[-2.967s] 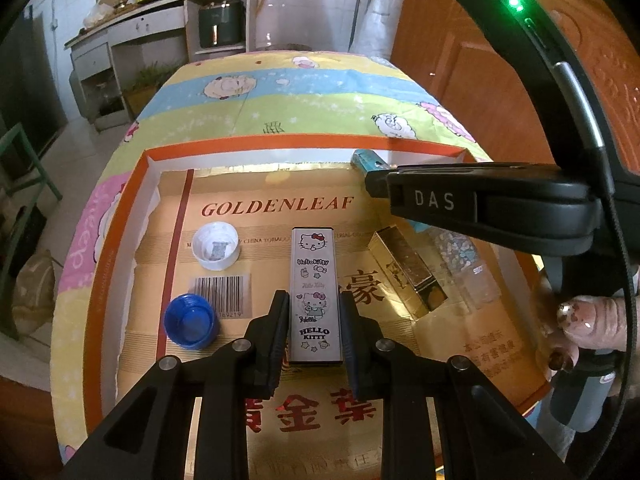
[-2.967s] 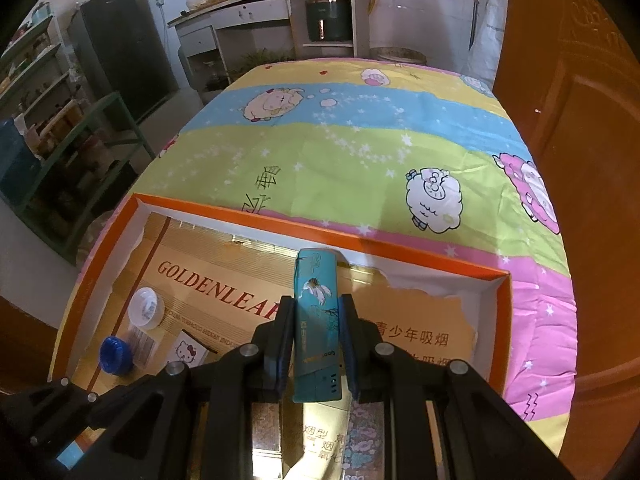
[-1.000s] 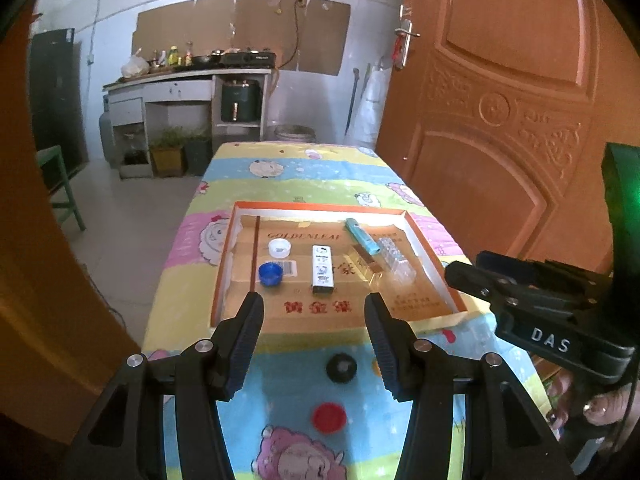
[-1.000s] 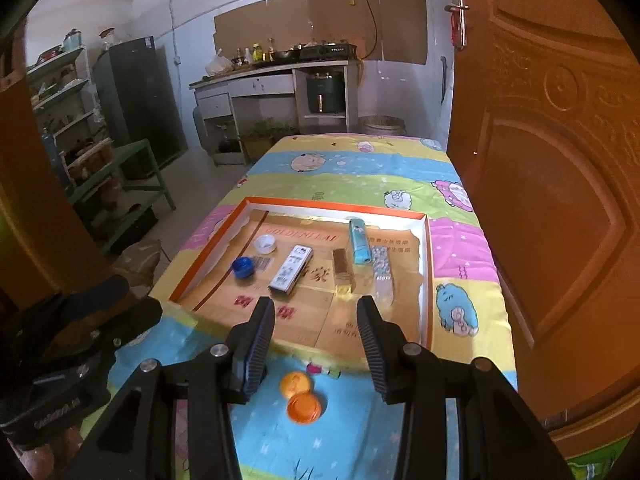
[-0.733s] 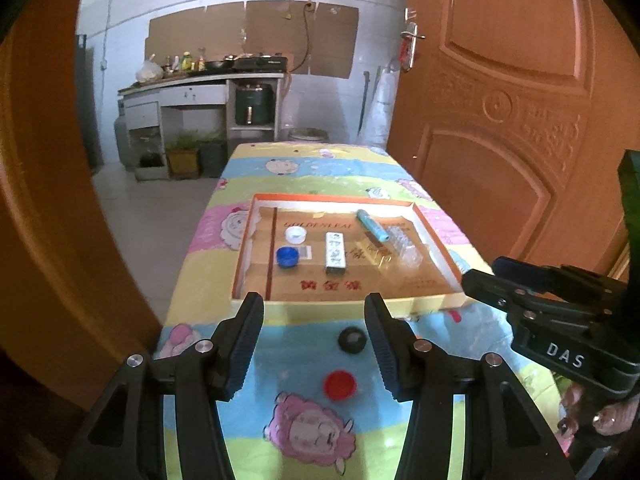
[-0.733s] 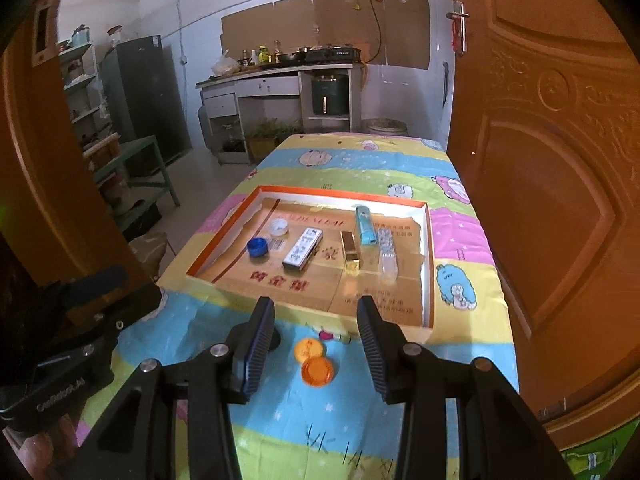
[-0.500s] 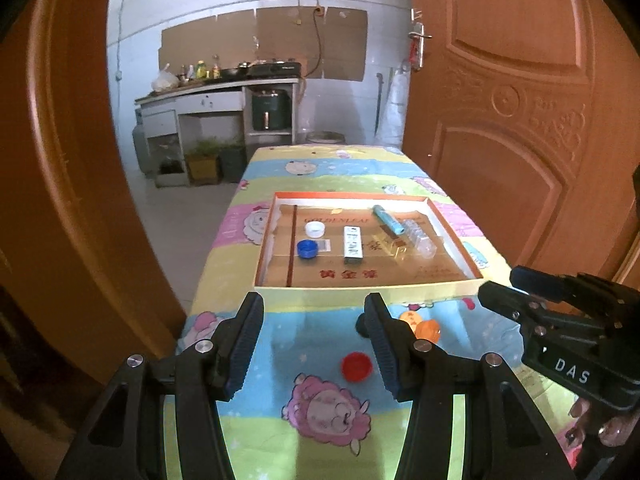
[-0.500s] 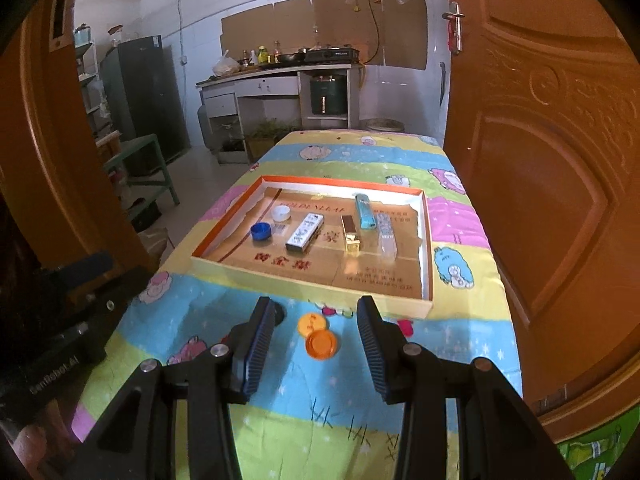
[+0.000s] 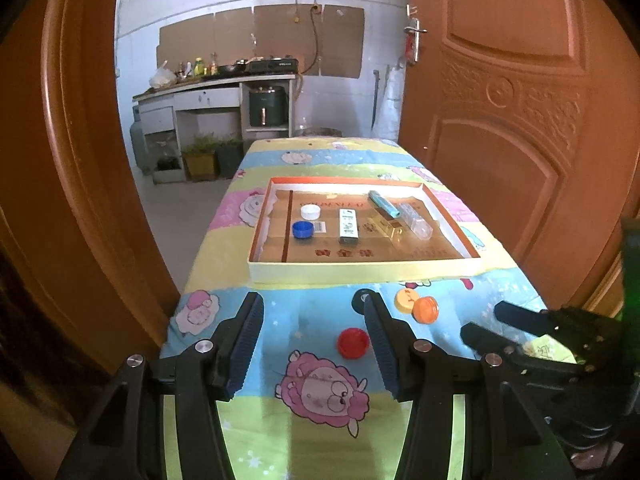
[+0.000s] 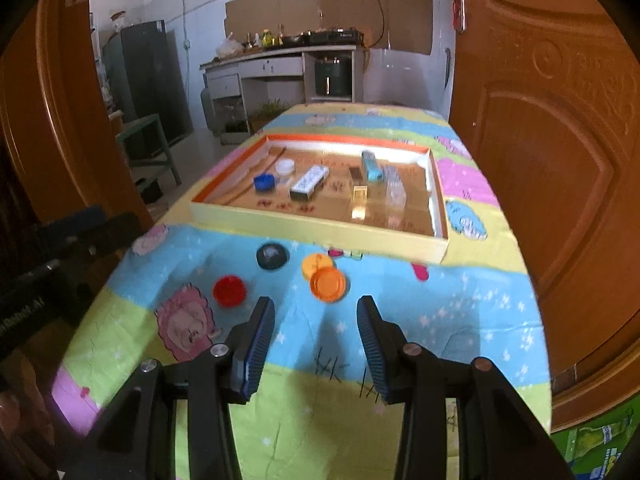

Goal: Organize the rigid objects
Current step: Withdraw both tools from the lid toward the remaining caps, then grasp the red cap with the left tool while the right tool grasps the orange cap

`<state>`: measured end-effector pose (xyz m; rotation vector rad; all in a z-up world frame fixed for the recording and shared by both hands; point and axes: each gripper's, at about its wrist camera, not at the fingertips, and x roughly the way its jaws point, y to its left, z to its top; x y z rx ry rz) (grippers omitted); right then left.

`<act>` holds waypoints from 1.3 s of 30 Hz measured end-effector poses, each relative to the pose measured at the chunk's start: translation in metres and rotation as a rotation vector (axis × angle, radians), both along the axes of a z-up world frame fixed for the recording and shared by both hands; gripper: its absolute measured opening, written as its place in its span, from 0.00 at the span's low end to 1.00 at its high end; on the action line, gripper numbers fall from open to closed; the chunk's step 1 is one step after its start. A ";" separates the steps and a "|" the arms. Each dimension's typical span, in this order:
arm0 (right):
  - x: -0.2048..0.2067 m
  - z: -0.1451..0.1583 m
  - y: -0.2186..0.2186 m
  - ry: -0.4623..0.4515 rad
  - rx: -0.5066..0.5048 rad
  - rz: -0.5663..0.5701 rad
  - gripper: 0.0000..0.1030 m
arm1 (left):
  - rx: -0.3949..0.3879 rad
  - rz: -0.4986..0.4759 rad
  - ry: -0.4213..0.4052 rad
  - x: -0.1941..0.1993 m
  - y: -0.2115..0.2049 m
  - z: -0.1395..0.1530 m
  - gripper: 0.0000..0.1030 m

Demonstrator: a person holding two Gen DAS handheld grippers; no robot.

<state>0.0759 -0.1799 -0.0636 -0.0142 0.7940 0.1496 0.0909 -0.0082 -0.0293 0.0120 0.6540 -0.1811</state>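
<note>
An orange-rimmed cardboard tray holds a white cap, a blue cap, a Hello Kitty box, a gold box, a teal box and a clear case. On the cloth in front of it lie a red cap, an orange cap, a yellow cap and a black cap. My left gripper hangs open and empty above the near cloth. Just short of the orange cap, my right gripper is open and empty too.
The table wears a cartoon-sheep cloth and stands between wooden door leaves. The right gripper's body shows at the lower right of the left wrist view. A kitchen counter and a green stool stand beyond.
Both grippers have drawn back from the tray toward the table's near end and sunk a little. The Hello Kitty and teal boxes they gripped earlier now lie in the tray.
</note>
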 end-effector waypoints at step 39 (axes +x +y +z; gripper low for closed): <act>0.070 -0.060 0.005 0.089 -0.006 0.029 0.34 | 0.019 -0.113 0.236 0.066 -0.033 -0.106 0.51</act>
